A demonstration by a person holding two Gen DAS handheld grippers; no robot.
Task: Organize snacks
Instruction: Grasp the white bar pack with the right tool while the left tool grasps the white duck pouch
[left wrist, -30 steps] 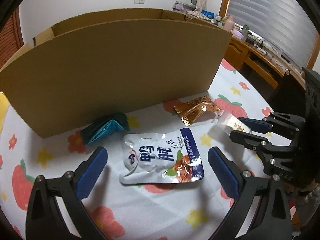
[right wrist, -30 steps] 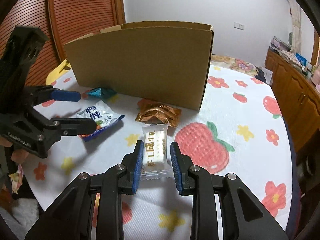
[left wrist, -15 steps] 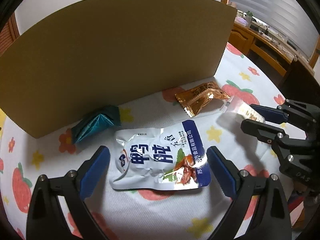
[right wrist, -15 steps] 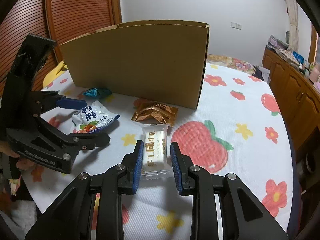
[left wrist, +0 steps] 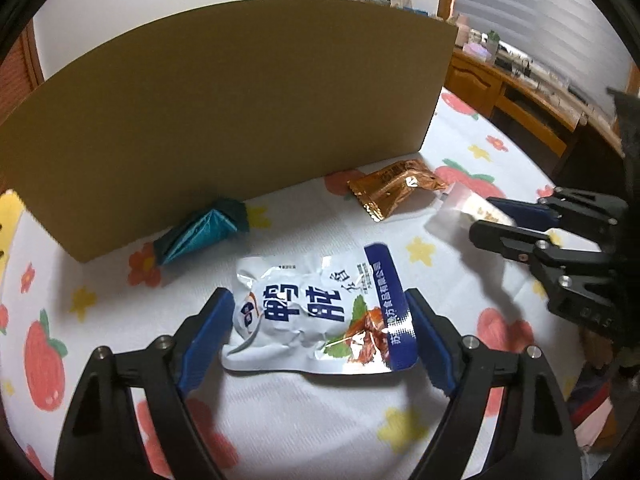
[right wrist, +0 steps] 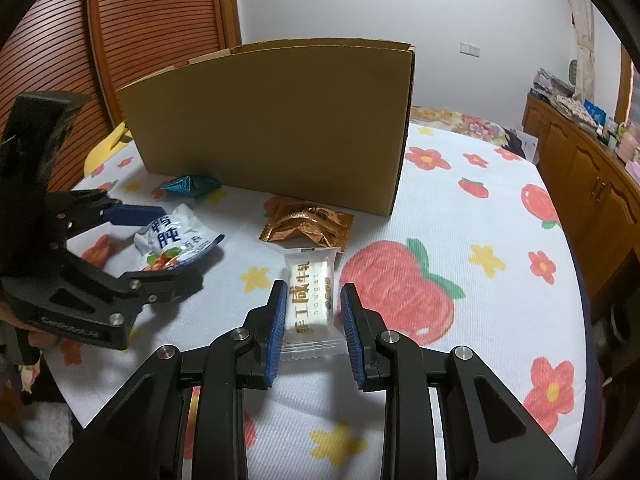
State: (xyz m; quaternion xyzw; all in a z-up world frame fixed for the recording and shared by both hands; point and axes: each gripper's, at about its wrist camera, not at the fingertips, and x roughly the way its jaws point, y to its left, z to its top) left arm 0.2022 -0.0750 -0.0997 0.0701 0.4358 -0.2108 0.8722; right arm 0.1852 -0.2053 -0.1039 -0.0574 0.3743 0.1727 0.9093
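A silver-and-blue snack pouch (left wrist: 320, 312) lies on the fruit-print tablecloth between the fingers of my left gripper (left wrist: 318, 320), which touch its two edges. The pouch also shows in the right wrist view (right wrist: 176, 240). My right gripper (right wrist: 314, 308) straddles a white nougat packet (right wrist: 310, 300), with its pads close to the packet's sides and a small gap showing. A gold foil packet (left wrist: 394, 190) and a teal packet (left wrist: 200, 232) lie at the foot of the cardboard box (left wrist: 224, 120).
The cardboard box (right wrist: 280, 120) stands upright at the back of the round table (right wrist: 500, 220). A wooden cabinet (right wrist: 592, 176) with clutter stands at the right. A slatted wooden door (right wrist: 140, 40) is behind the box on the left.
My left gripper has moved forward and down and narrowed until its fingers meet the pouch's edges. The right gripper has stayed around the nougat packet.
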